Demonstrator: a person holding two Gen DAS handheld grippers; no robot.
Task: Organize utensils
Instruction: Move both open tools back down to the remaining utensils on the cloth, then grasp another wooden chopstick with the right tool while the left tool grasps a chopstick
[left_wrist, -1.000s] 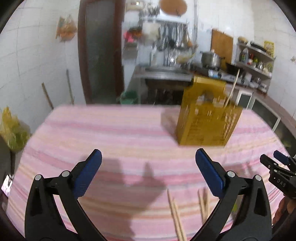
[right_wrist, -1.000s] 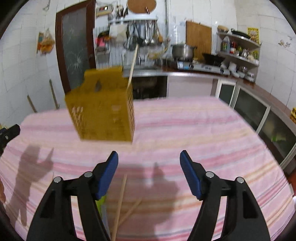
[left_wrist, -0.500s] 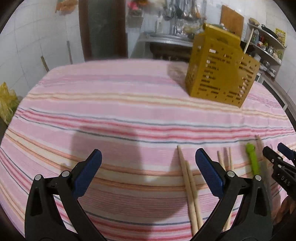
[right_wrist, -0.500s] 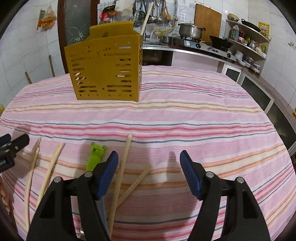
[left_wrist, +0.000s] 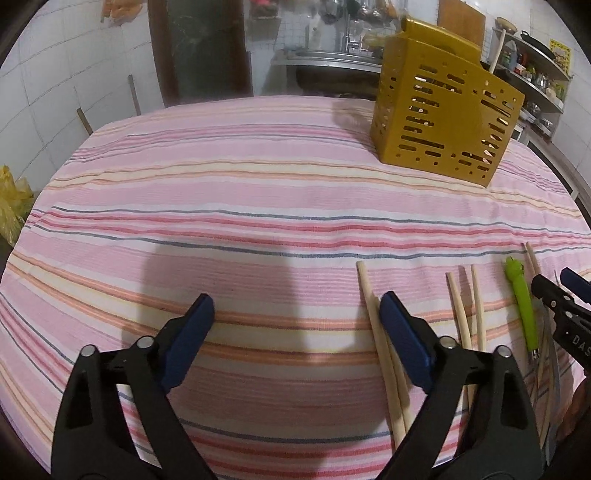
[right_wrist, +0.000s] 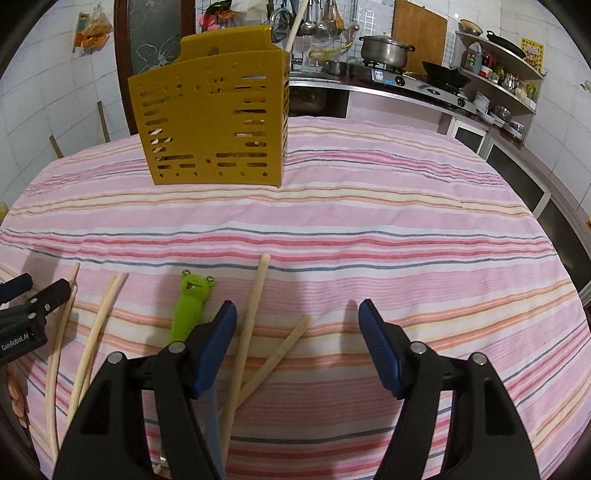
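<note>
Now that both wrist views are tipped down from the kitchen wall onto the pink striped tablecloth (left_wrist: 258, 206), the loose utensils are brought into view where a second ago only their near ends were seen.

The yellow slotted utensil holder (right_wrist: 214, 122) is seen upright on the far part of the cloth, one wooden stick (right_wrist: 295, 22) already standing in it.

The bare wooden chopsticks (right_wrist: 251, 325) are scattered well short of the holder, on the near side; the frog-topped green utensil (right_wrist: 190, 306) lies among them.

Left gripper (left_wrist: 297, 314): jaws have just been closing slightly, remain wide, nothing between them; a chopstick pair (left_wrist: 376, 332) lies just beside its right finger.

Right gripper (right_wrist: 297, 321): jaws held partly apart, nothing gripped; two crossed chopsticks lie on the cloth between its fingers.

Judgement: sorting is barely begun. The right gripper appears lined up for a pick; the left looks offset from its nearest pair.
</note>
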